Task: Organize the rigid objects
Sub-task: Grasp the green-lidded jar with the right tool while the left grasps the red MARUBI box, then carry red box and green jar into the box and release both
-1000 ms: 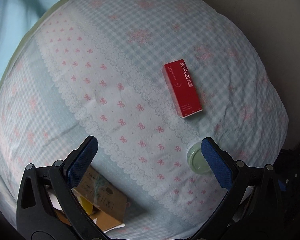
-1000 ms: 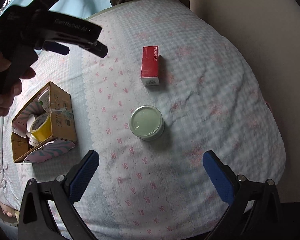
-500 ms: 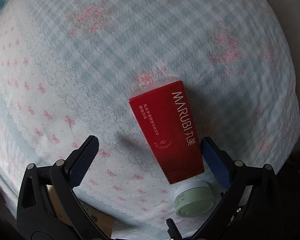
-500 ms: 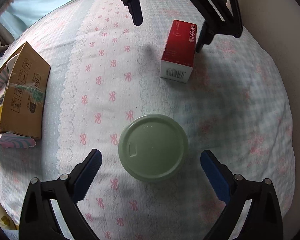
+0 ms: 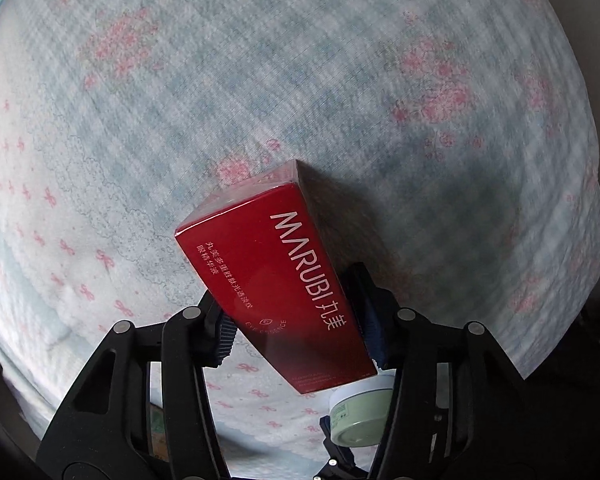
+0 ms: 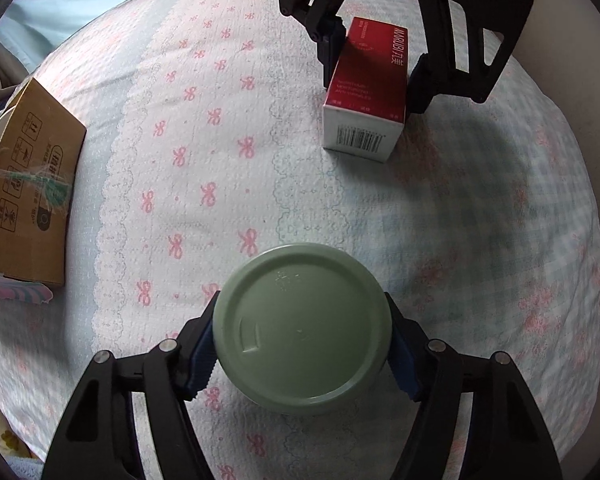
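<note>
A red MARUBI box [image 5: 278,276] lies on the patterned bed cover; my left gripper [image 5: 298,332] is shut on its sides. The box also shows in the right wrist view [image 6: 366,80] at the far side, with the left gripper [image 6: 370,60] clamped round it. A round pale green jar [image 6: 302,340] with its lid up sits between the pads of my right gripper [image 6: 302,354], which is shut on it. The jar shows small in the left wrist view [image 5: 358,416], below the box.
An open cardboard box [image 6: 24,188] with items inside stands at the left of the bed, a striped pink item [image 6: 18,290] at its near corner. The bed cover [image 6: 204,152] falls away at the right edge toward a beige wall.
Both grippers came down from above the bed. The left one closed on the red box and the right one closed on the green jar; both were open before.
</note>
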`<act>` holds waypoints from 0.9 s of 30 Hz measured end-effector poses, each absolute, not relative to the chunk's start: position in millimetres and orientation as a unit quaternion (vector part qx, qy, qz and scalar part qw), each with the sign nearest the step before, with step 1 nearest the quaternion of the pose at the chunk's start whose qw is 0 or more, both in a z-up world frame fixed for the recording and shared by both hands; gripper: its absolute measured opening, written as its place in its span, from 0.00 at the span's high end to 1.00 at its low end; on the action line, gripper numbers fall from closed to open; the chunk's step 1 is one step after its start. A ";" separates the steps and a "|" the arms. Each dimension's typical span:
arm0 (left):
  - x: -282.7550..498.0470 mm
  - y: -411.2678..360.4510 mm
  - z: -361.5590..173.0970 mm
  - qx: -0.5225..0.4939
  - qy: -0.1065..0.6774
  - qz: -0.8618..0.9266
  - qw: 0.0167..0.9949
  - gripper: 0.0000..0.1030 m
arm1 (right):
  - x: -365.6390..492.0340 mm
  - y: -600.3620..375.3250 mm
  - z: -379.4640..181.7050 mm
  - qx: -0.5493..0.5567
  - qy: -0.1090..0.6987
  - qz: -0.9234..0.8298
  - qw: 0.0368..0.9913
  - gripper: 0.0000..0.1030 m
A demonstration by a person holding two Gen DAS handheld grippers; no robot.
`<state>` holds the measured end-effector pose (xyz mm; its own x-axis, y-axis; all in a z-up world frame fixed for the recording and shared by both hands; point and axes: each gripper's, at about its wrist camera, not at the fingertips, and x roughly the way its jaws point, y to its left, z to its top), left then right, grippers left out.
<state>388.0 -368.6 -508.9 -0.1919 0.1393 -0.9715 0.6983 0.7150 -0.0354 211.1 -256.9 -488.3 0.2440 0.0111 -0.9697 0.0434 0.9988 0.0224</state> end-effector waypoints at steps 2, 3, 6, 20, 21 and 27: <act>384.4 -370.1 -505.6 0.292 0.725 -0.251 0.571 0.55 | 209.3 -259.3 -487.1 0.029 0.614 -0.011 0.789 0.35; 383.3 -369.8 -503.7 0.293 0.723 -0.252 0.572 0.55 | 209.1 -262.5 -487.5 0.033 0.614 -0.010 0.788 0.35; 380.0 -368.2 -494.1 0.287 0.720 -0.255 0.577 0.56 | 208.2 -265.6 -483.9 0.037 0.613 -0.012 0.789 0.35; 352.0 -303.4 -376.9 0.210 0.703 -0.252 0.631 0.58 | 185.7 -297.0 -429.1 0.069 0.604 -0.049 0.792 0.35; 348.7 -293.8 -365.8 0.201 0.701 -0.251 0.637 0.58 | 183.6 -299.2 -421.9 0.073 0.604 -0.052 0.792 0.35; 329.3 -216.7 -304.4 0.151 0.692 -0.250 0.660 0.59 | 178.8 -301.1 -372.7 0.075 0.599 -0.065 0.794 0.35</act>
<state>329.3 -216.7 -304.4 -0.0823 -0.1207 -0.9893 0.5389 0.8296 -0.1460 178.8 -301.1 -372.7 0.2734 -0.0133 -0.9618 0.1927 0.9804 0.0412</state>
